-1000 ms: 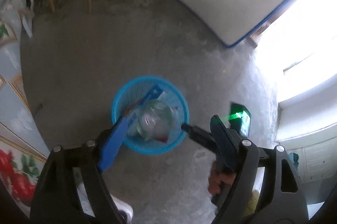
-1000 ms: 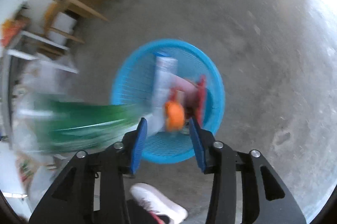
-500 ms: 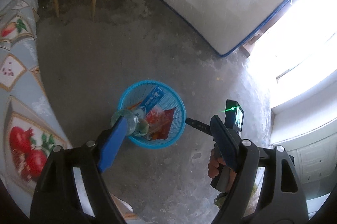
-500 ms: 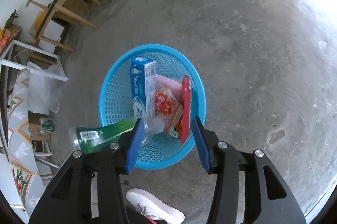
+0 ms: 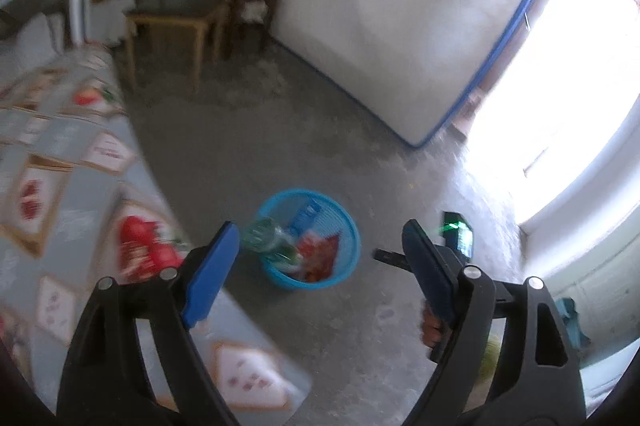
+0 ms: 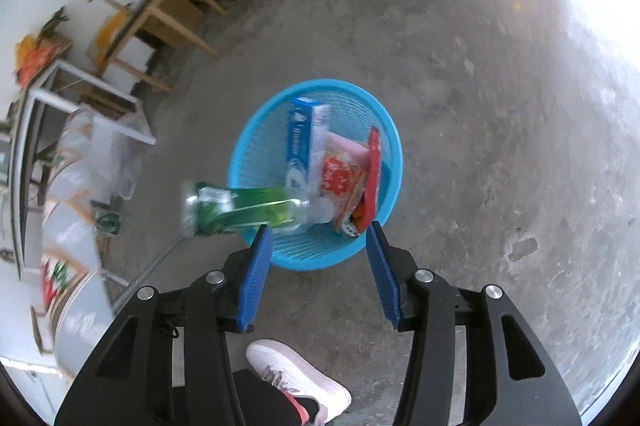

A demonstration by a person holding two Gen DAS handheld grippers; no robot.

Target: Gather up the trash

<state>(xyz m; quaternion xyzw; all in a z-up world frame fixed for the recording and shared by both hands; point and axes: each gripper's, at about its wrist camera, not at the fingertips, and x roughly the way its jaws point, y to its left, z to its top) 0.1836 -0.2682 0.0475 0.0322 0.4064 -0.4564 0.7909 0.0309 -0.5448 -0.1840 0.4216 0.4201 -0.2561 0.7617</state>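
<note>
A blue mesh trash basket [image 6: 384,122] stands on the concrete floor; it also shows in the left wrist view [image 5: 352,246]. In it lie a blue toothpaste box [image 6: 298,146], red snack wrappers [image 6: 340,178] and a green plastic bottle [image 6: 240,210] that leans over the basket's left rim with its bottom end sticking out. My left gripper [image 5: 320,258] is open and empty, high above the basket. My right gripper [image 6: 320,266] is open and empty, just above the basket's near rim. The right gripper's body [image 5: 452,250] shows in the left wrist view.
A table with a fruit-pattern cloth [image 5: 60,210] fills the left. Wooden stools [image 5: 180,22] and a mattress [image 5: 400,18] stand at the back wall. My white shoe [image 6: 296,374] is near the basket. A plastic bag [image 6: 104,154] sits left of the basket.
Both grippers have risen and drawn back from the basket. The green bottle has settled further into the basket, leaning over its rim.
</note>
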